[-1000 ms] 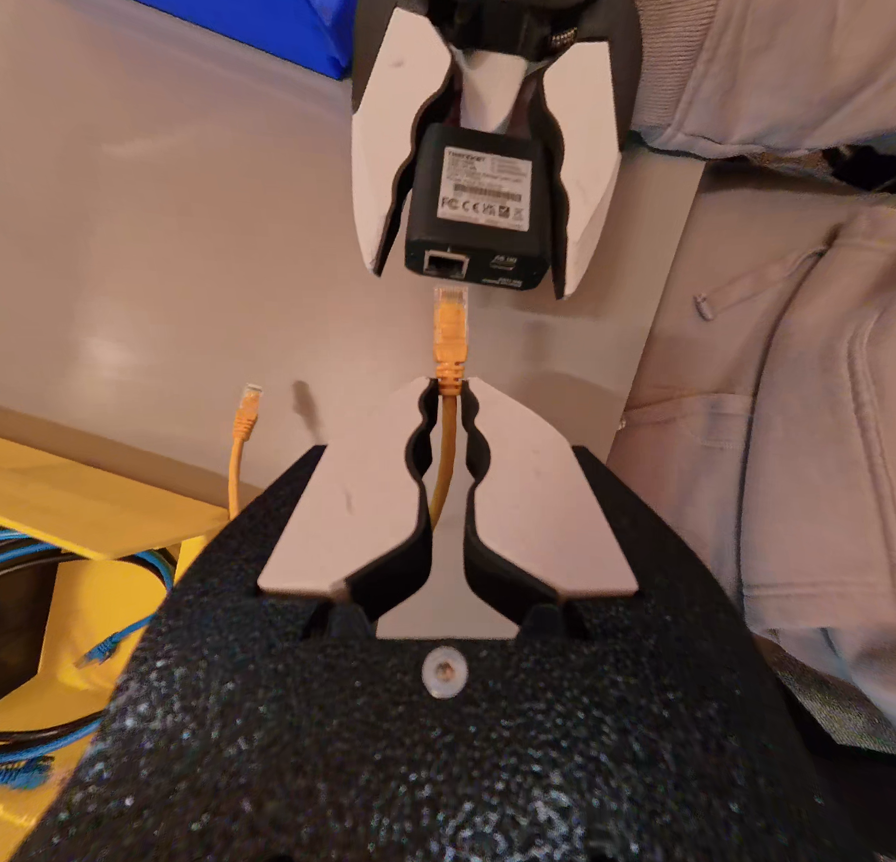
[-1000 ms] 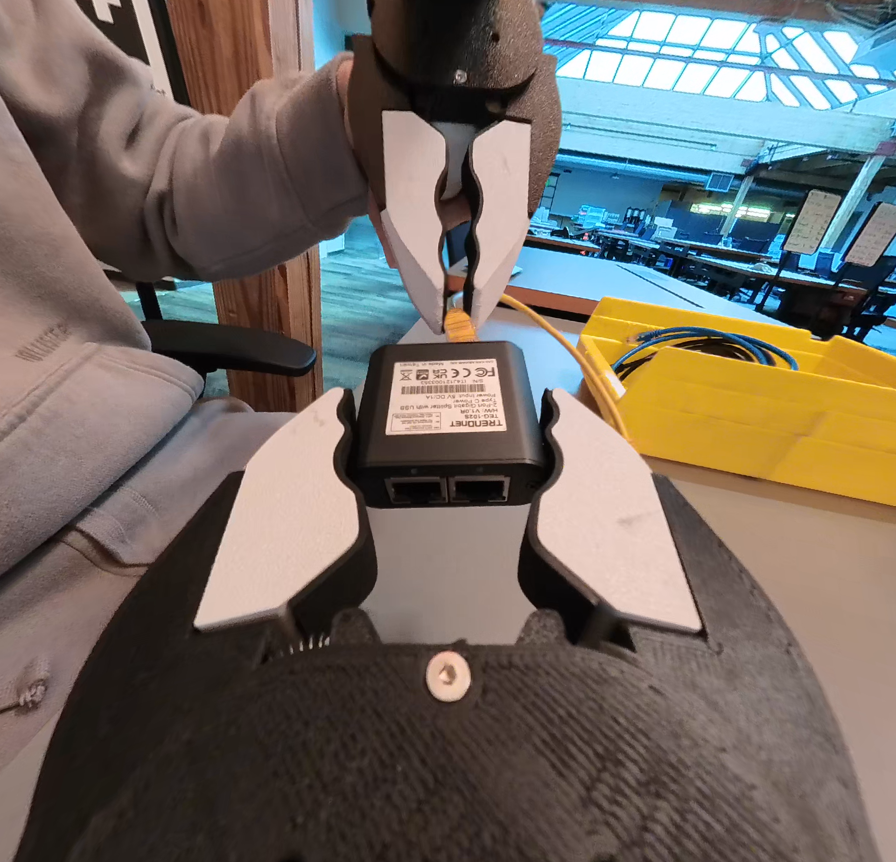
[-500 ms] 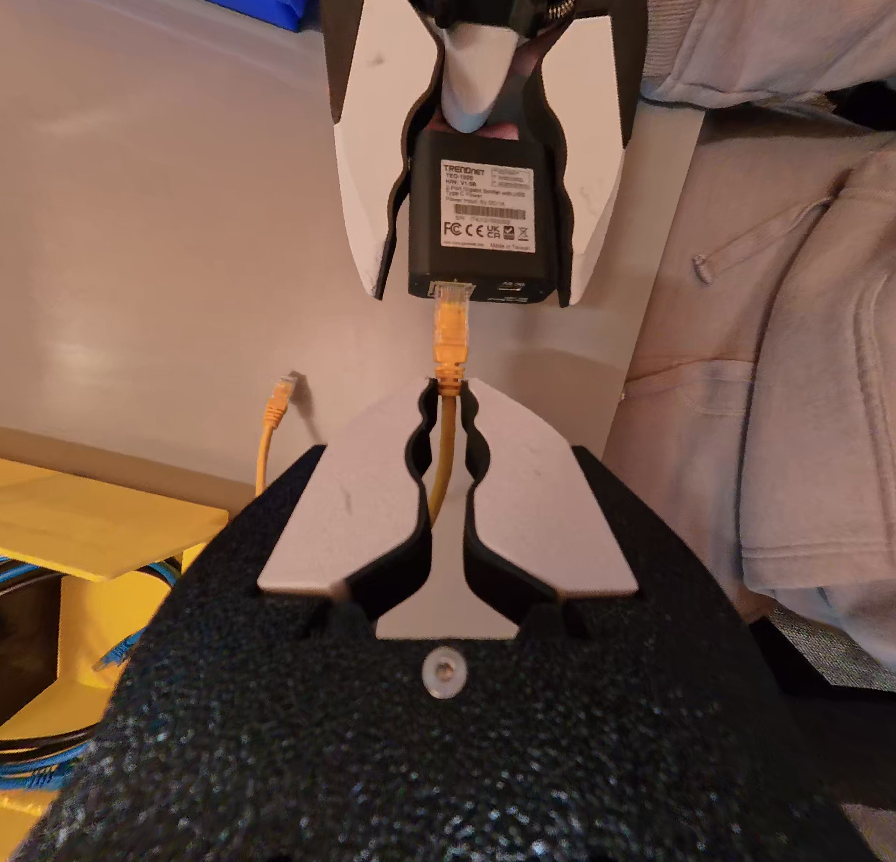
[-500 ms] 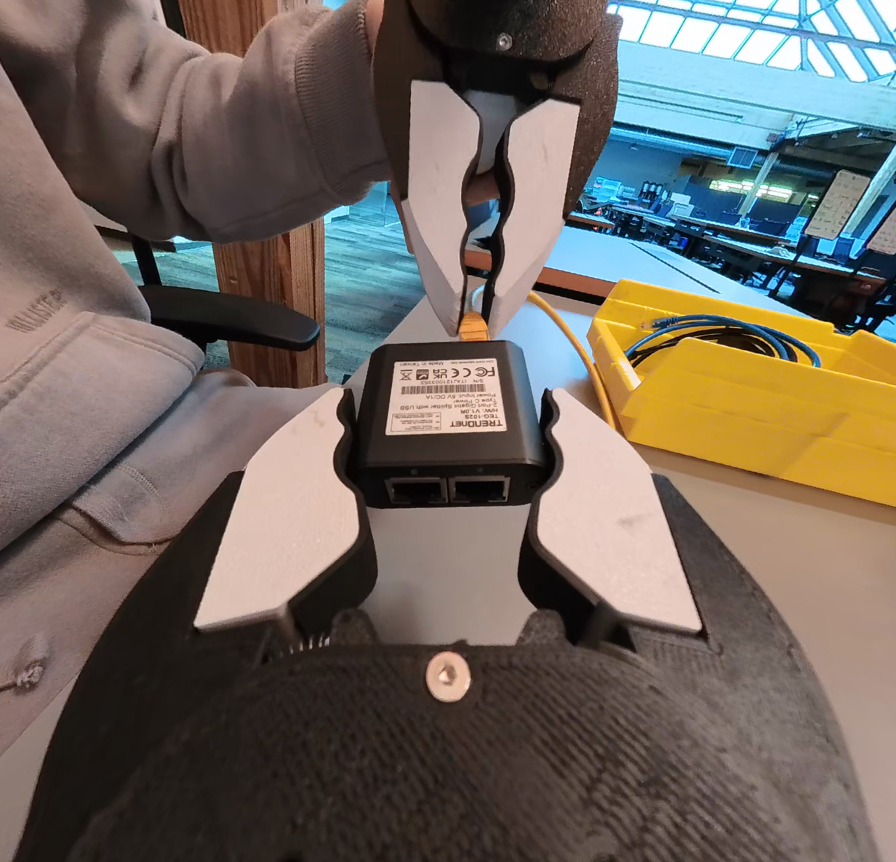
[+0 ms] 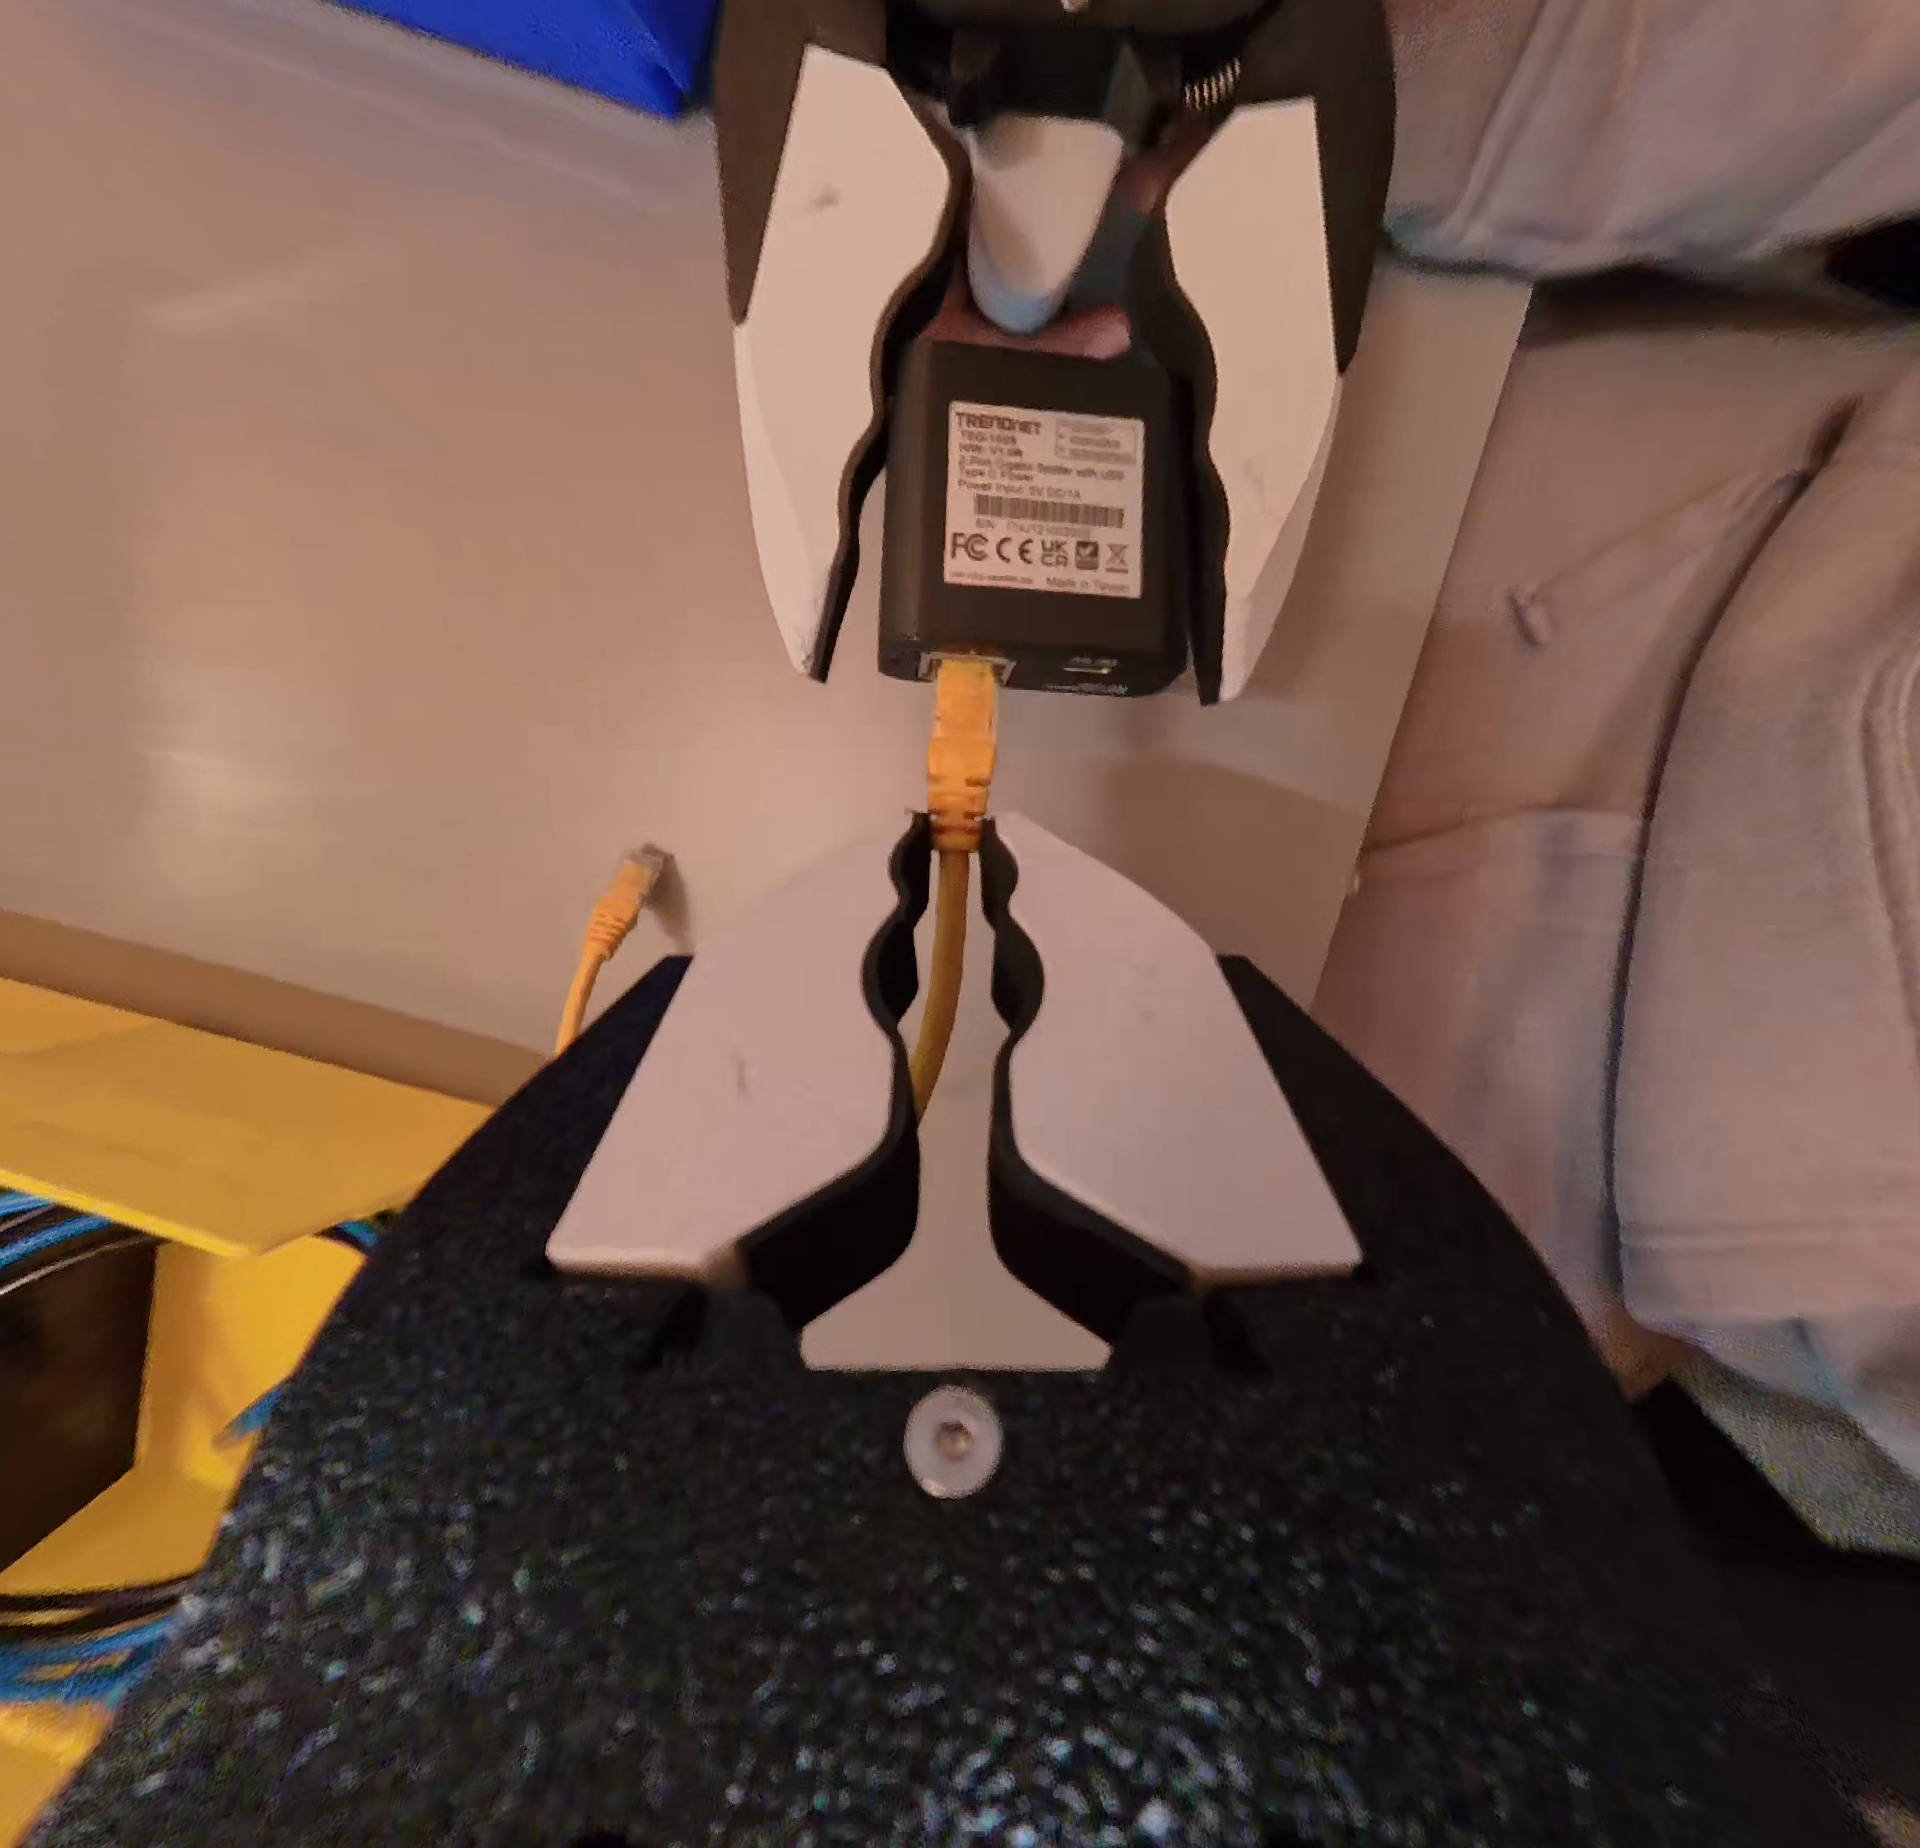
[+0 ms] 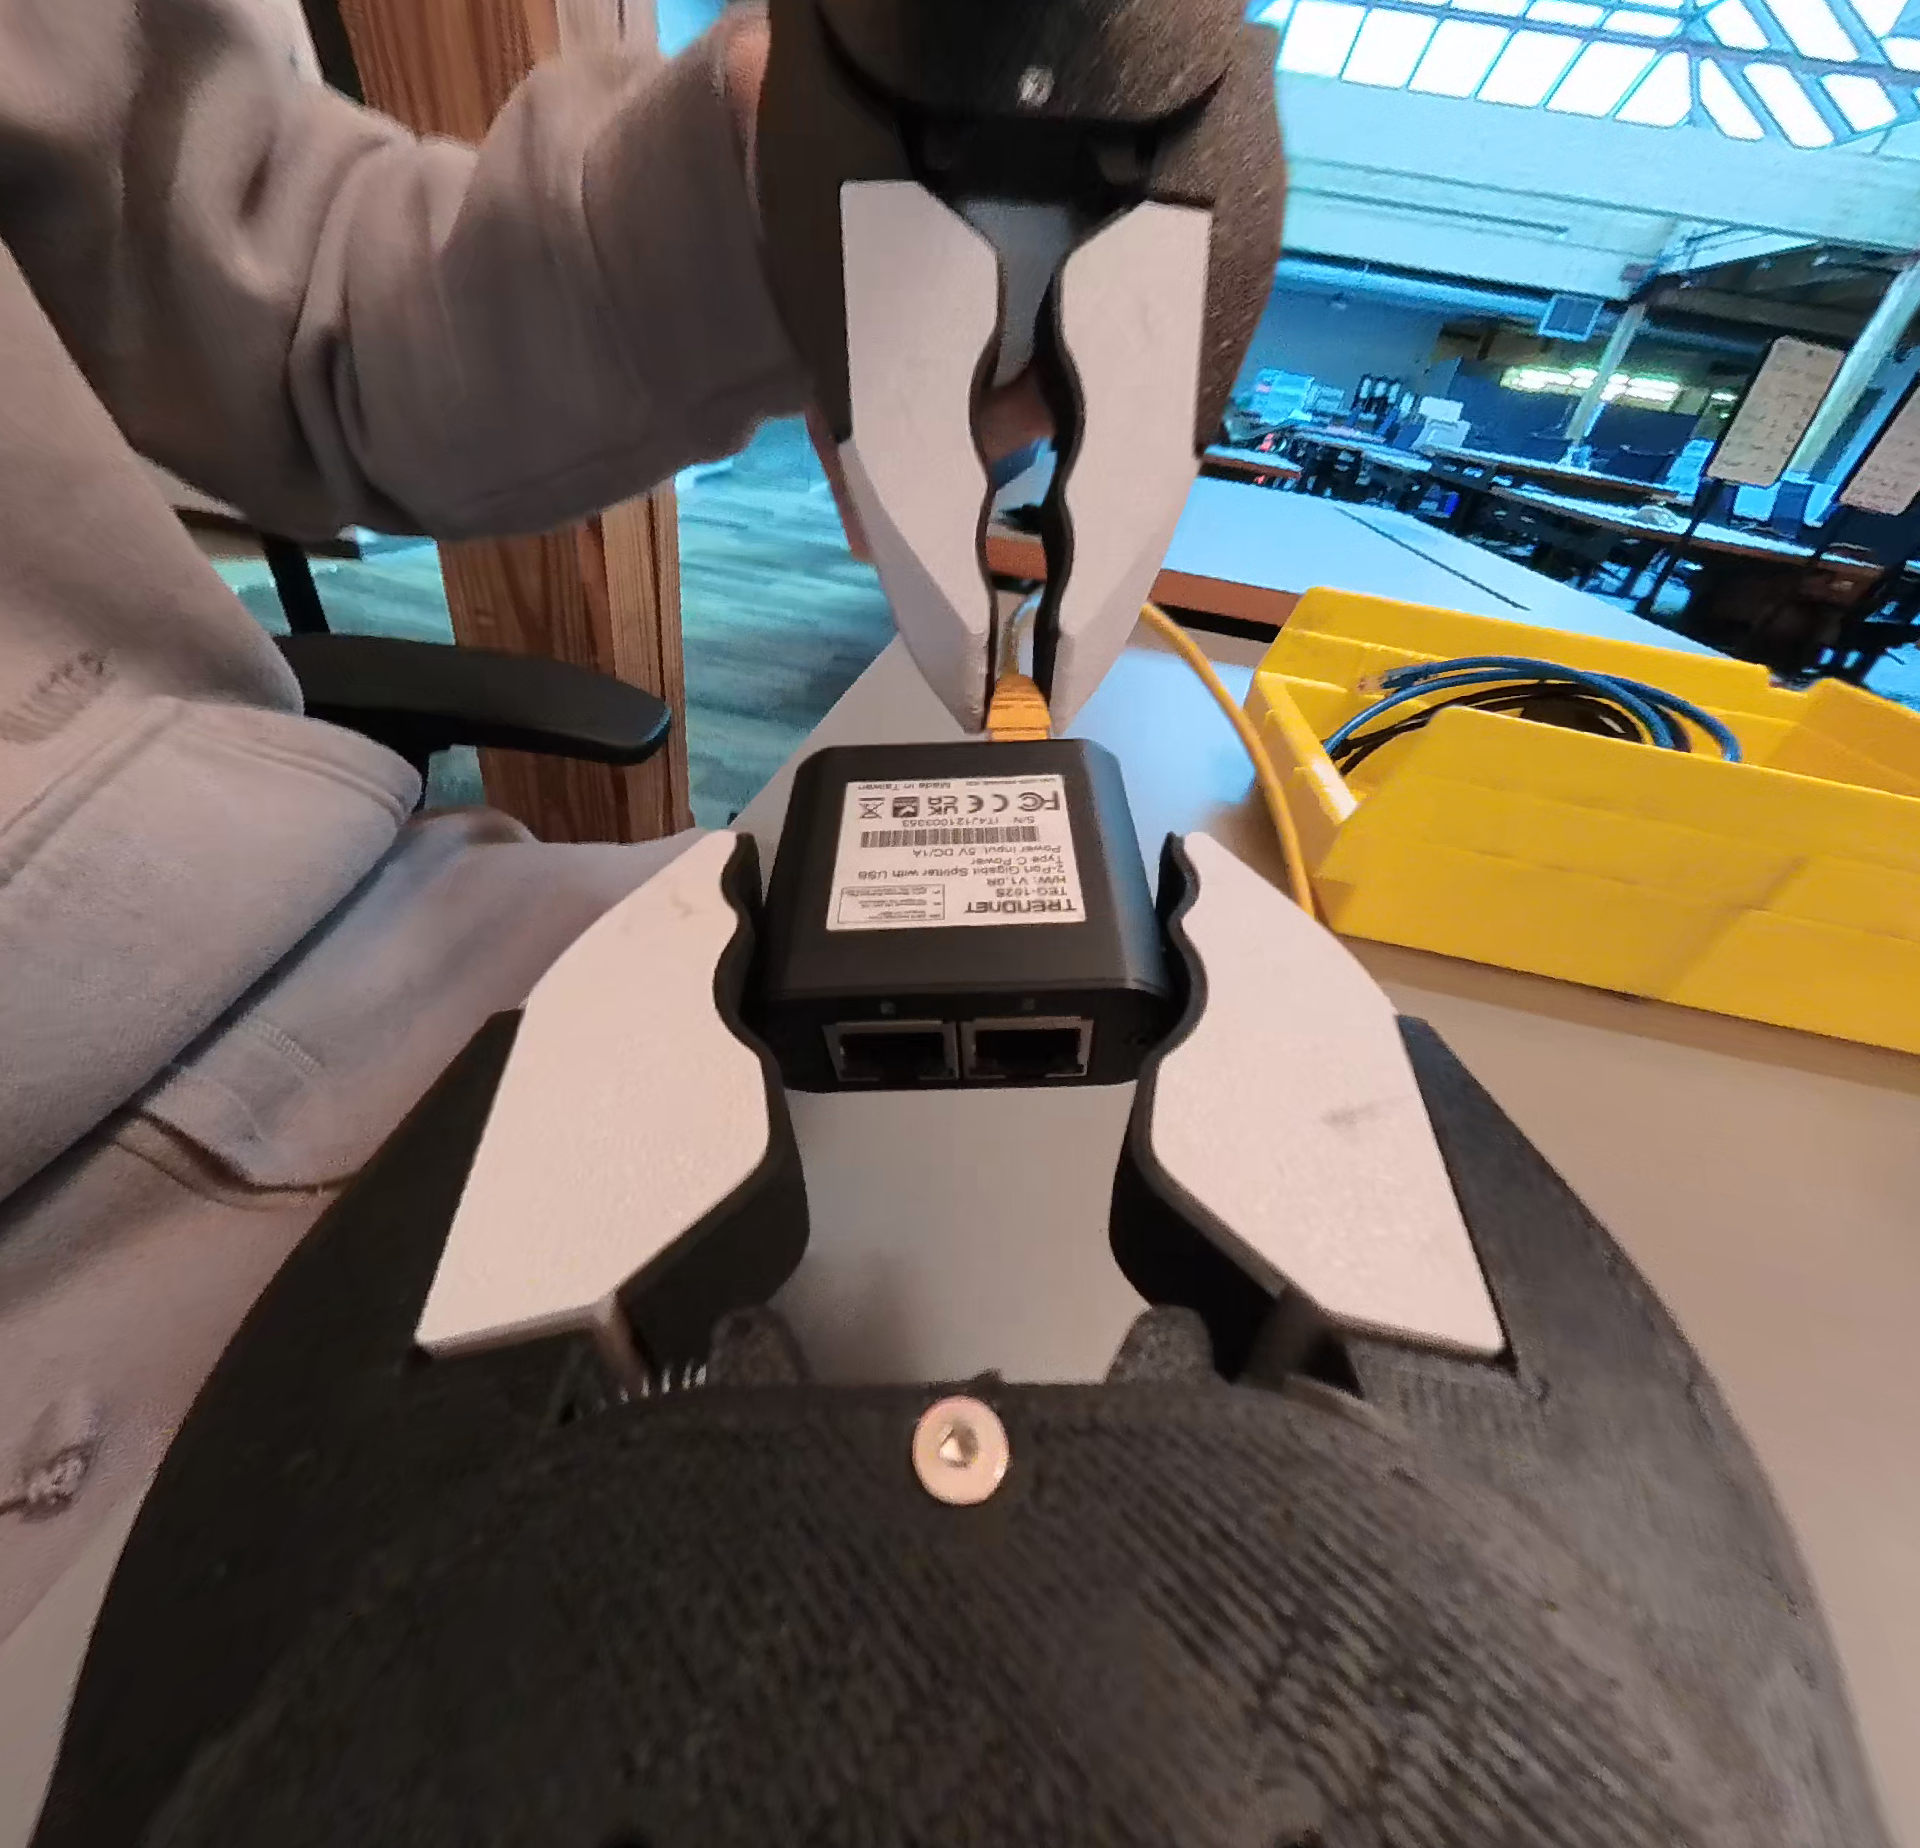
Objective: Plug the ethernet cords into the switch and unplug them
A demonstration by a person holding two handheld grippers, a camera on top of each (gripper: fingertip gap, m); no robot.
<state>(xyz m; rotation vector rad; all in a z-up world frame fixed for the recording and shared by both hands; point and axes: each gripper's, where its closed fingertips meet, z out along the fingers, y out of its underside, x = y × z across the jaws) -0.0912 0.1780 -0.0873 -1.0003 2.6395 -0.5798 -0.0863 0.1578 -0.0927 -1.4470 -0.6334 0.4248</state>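
— What is the left gripper (image 5: 958, 842) doing?
— Its jaws are pinching the orange cord (image 5: 940, 977) just behind the plug (image 5: 964, 733), whose tip is sitting in a port of the black switch (image 5: 1039, 531)

— And the right gripper (image 6: 961, 951)?
— It is clamping the switch by its sides above the table (image 5: 364, 551) (a yellow bin (image 6: 1621, 863) of blue cables is sitting nearby)

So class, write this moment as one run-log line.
left tool: shut on orange cord | plug: entering port | right tool: shut on switch
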